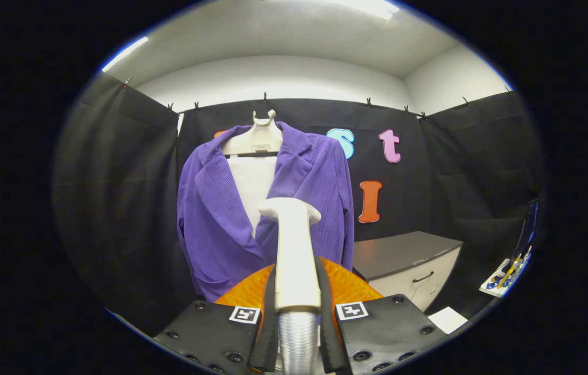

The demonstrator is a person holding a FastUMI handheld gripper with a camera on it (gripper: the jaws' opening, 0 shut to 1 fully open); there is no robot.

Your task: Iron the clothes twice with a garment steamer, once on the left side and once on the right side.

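Purple ribbed cloth is hanging dead ahead: a corduroy-like jacket (268, 208) over a white inner panel, on a cream plastic hanger (256, 139) at twelve o'clock. I am holding the cream garment steamer (294, 250) upright, my hand-held gripper (296, 312) clamping both fingers on its handle, head short of the cloth. I judge no pass begun; next I am needing to close in on one lapel. At three o'clock a dark-topped cabinet (408, 260) is standing clear.
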